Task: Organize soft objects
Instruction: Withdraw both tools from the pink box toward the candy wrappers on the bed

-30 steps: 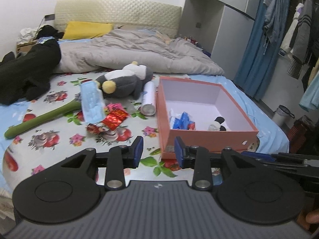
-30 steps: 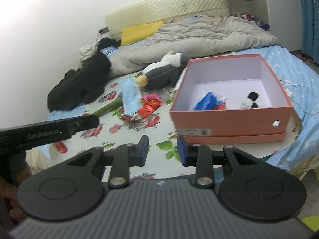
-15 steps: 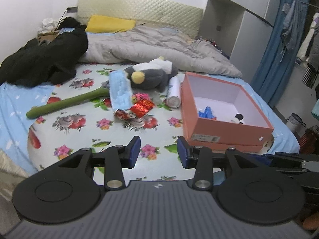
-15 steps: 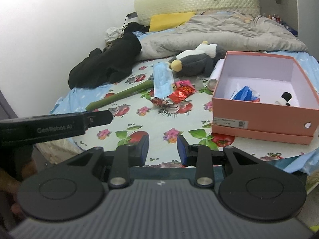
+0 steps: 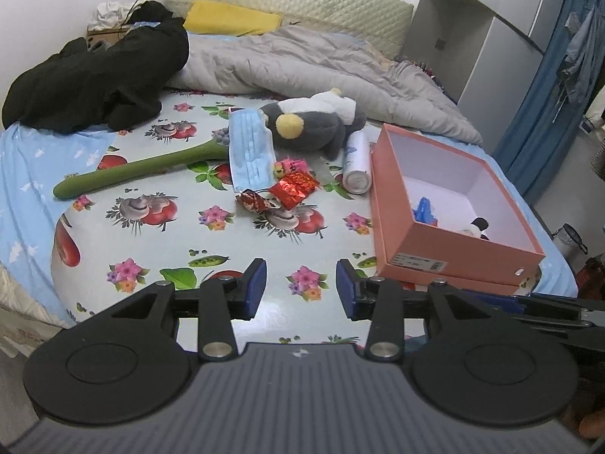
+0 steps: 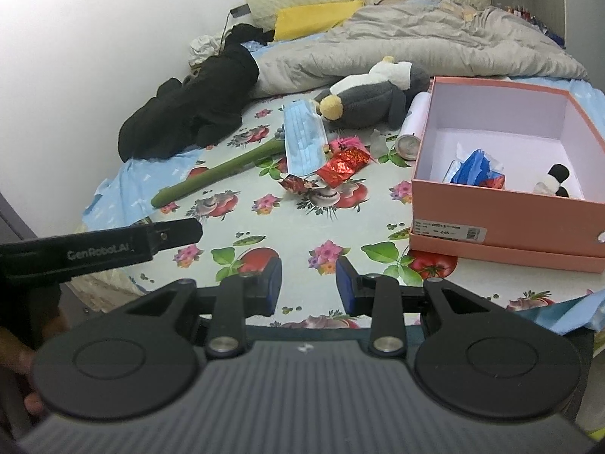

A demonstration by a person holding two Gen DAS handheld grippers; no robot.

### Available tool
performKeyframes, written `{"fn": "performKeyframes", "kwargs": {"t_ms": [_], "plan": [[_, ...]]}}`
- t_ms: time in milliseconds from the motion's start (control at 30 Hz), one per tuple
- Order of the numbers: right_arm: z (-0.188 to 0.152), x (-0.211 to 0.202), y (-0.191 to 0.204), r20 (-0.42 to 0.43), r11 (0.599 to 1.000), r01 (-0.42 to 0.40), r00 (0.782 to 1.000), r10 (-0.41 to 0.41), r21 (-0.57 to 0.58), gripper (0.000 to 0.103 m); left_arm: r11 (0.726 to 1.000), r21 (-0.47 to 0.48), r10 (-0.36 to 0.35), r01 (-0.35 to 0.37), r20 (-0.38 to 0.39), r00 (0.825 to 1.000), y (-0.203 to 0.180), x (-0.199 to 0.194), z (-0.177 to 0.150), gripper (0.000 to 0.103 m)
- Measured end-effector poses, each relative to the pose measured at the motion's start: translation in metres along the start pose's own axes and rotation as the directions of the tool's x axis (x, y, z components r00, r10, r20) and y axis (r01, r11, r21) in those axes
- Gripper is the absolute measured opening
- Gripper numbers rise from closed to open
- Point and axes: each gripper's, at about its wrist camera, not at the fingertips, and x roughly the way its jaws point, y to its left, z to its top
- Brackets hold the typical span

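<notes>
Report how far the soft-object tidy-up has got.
Done: the pink box already holds a small panda toy and a blue packet. In hand: nothing; the left gripper and right gripper are both empty, fingers apart. Left: the penguin plush, face mask, green plush stem and red wrappers lie on the bed.

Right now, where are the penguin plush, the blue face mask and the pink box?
penguin plush [image 5: 314,130]: left wrist view, grey body.
blue face mask [image 5: 250,151]: left wrist view, pleated middle.
pink box [image 5: 450,244]: left wrist view, near outer wall.
</notes>
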Motion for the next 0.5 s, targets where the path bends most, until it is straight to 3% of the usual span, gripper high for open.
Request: {"fn": "performKeyframes", "kwargs": {"t_ms": [500], "plan": [[0.039,0.077,-0.009,-0.081,0.999,0.018,0.997,-0.015,0.040,0.036,0.999,-0.011,0.029,-0.030,-0.105,0.994,0.035,0.079,0.037,0.047]]}}
